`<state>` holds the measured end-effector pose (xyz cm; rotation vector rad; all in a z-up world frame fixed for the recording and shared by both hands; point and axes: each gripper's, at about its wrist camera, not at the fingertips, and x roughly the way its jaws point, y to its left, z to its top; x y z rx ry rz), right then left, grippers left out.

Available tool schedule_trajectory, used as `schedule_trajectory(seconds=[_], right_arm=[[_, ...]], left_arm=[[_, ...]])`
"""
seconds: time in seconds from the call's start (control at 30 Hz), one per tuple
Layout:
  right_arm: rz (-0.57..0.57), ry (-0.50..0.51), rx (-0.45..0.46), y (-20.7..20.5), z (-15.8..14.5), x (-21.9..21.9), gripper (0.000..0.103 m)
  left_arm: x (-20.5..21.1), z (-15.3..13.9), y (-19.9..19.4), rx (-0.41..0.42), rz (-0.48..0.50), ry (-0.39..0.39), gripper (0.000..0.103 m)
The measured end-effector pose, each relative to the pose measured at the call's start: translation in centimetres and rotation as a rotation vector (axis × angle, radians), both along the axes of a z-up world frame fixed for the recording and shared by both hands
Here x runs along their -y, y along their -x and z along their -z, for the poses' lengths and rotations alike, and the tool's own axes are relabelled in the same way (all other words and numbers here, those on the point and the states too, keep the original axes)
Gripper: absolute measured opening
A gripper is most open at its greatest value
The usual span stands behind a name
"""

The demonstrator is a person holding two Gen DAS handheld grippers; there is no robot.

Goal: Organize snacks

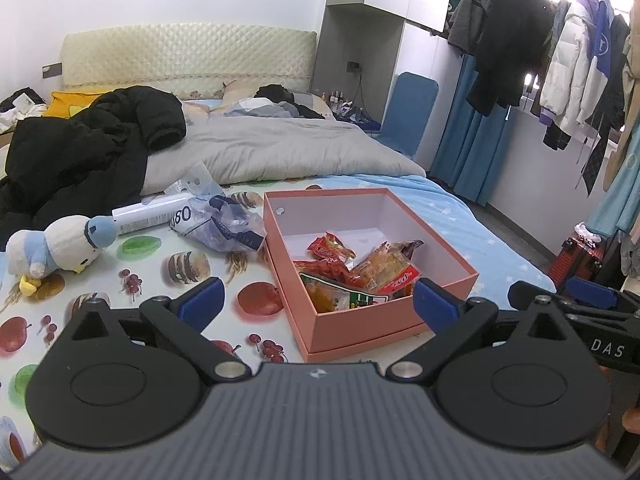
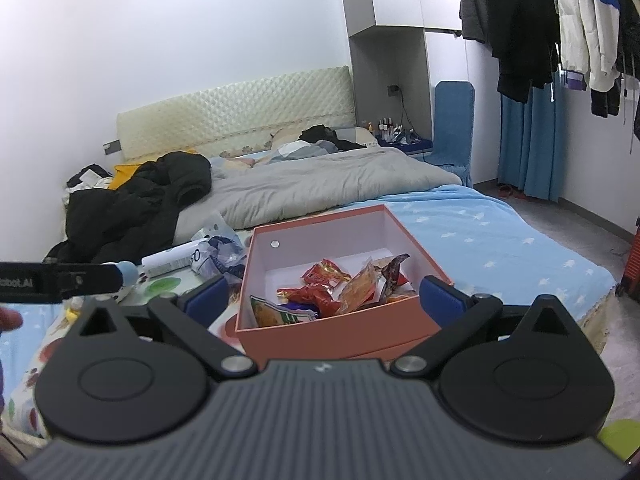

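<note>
An open salmon-pink box (image 1: 360, 322) with a white inside sits on the bed and holds several snack packets (image 1: 360, 272), red, orange and green. My left gripper (image 1: 318, 302) hovers just short of the box's near corner. It is open wide, and no blue pad (image 1: 202, 300) touches anything. My right gripper (image 2: 324, 298) faces the same box (image 2: 320, 336) from the right side. It is open too, with the snack packets (image 2: 332, 292) beyond its fingertips. Each gripper shows at the edge of the other's view: the right gripper (image 1: 580, 300), the left gripper (image 2: 60, 280).
On the fruit-print cloth (image 1: 160, 280) left of the box lie a plush penguin (image 1: 56, 248), a white tube (image 1: 152, 214) and a crumpled plastic bag (image 1: 224, 220). Behind them are a black jacket (image 1: 80, 148) and a grey duvet (image 1: 280, 148). Hanging clothes (image 1: 560, 60) and a red suitcase (image 1: 576, 256) stand at the right.
</note>
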<state>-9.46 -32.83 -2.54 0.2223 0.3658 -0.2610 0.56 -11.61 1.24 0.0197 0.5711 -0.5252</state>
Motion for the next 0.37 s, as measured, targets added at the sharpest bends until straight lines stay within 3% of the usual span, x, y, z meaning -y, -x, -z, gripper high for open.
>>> schedule_trajectory(seconds=[0.37], right_arm=[[0.014,0.002,-0.006,-0.2,0.41,0.32,0.103]], left_arm=[[0.37,0.21,-0.09,-0.005,0.007,-0.002,0.102]])
